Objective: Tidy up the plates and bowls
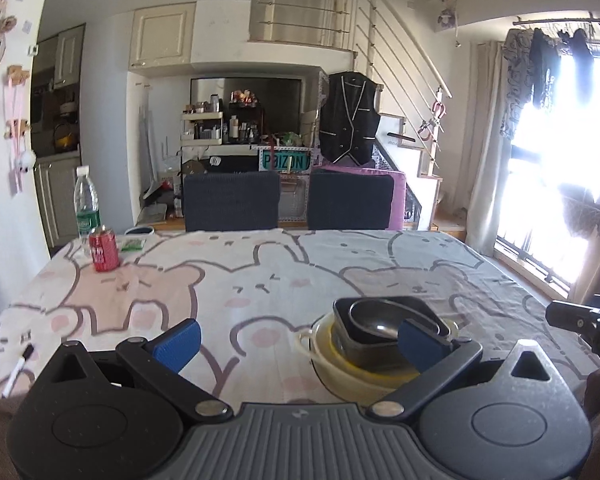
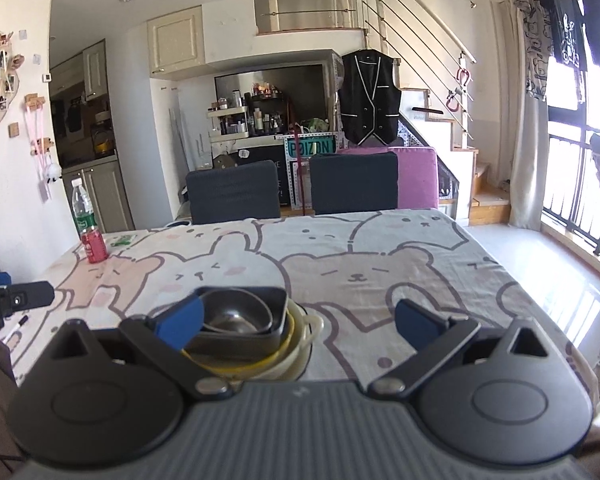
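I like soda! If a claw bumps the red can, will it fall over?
Probably, if hit near the top: the can stands upright, taller than wide. On its side it would likely roll, being round. The soft tablecloth may slow it. Full or empty, I cannot tell.

On the worktop (image 1: 260,264), a round bowl (image 1: 384,318) sits in a square dish (image 1: 364,344), which sits in a wide bowl (image 1: 340,364). This stack lies just ahead of the left hand-held gripper (image 1: 298,340), toward its right finger, and by the right hand-held gripper (image 2: 298,320) at its left finger. Far ahead-left stands a can (image 1: 103,249), a bottle (image 1: 87,202) behind it. A marker (image 1: 18,368) lies left of the left hand-held gripper.
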A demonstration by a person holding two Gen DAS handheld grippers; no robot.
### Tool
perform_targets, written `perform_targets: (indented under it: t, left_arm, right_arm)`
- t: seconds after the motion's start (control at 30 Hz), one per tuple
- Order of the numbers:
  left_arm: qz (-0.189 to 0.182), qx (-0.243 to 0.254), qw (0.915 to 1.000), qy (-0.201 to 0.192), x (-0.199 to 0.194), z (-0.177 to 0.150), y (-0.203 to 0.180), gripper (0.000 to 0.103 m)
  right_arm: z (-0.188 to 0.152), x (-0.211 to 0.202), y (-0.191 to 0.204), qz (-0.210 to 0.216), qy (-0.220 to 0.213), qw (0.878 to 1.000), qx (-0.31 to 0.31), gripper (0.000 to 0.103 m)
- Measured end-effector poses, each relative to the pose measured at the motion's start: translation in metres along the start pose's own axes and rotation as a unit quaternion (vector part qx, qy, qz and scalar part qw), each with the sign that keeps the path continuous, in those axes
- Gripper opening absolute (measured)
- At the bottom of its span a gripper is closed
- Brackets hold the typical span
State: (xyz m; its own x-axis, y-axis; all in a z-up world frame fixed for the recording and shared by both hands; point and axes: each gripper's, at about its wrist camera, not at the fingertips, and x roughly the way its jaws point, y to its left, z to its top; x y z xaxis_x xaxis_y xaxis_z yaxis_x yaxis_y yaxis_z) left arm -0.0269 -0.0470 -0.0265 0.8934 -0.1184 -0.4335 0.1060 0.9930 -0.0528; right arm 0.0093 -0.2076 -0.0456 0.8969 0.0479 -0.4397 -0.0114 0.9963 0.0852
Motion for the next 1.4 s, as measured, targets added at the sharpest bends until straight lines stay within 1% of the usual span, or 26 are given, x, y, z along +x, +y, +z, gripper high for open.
perform_targets:
  t: [0.1, 0.3, 0.43, 0.63, 0.9, 1.1, 1.4]
  left_arm:
    - [0.006, 0.0, 1.0, 0.004, 0.0, -0.009, -0.001, 0.103]
    - [0.022, 0.006, 0.9997, -0.003, -0.004, -0.021, -0.003, 0.103]
    - [0.028, 0.01, 0.9995, 0.003, -0.003, -0.03, -0.005, 0.103]
    - [0.026, 0.016, 0.9995, 0.011, -0.001, -0.04, -0.01, 0.103]
    - [0.021, 0.015, 0.9996, 0.013, 0.0, -0.043, -0.011, 0.103]
    - [0.019, 0.014, 0.9997, 0.011, -0.002, -0.044, -0.011, 0.103]
    - [0.017, 0.013, 0.9997, 0.012, -0.002, -0.044, -0.011, 0.103]
  right_arm:
    - [-0.008, -0.001, 0.002, -0.007, 0.004, 1.0, -0.006, 0.103]
    - [-0.022, 0.0, 0.0, -0.022, 0.009, 1.0, -0.015, 0.103]
    - [-0.027, -0.002, 0.001, -0.018, 0.007, 1.0, -0.018, 0.103]
    - [-0.033, -0.005, 0.003, -0.013, -0.001, 0.999, -0.031, 0.103]
    - [-0.039, -0.005, 0.007, -0.015, 0.0, 0.999, -0.047, 0.103]
    - [-0.039, -0.006, 0.002, -0.014, 0.0, 0.999, -0.036, 0.103]
    - [-0.039, -0.004, 0.002, -0.01, 0.003, 0.999, -0.035, 0.103]
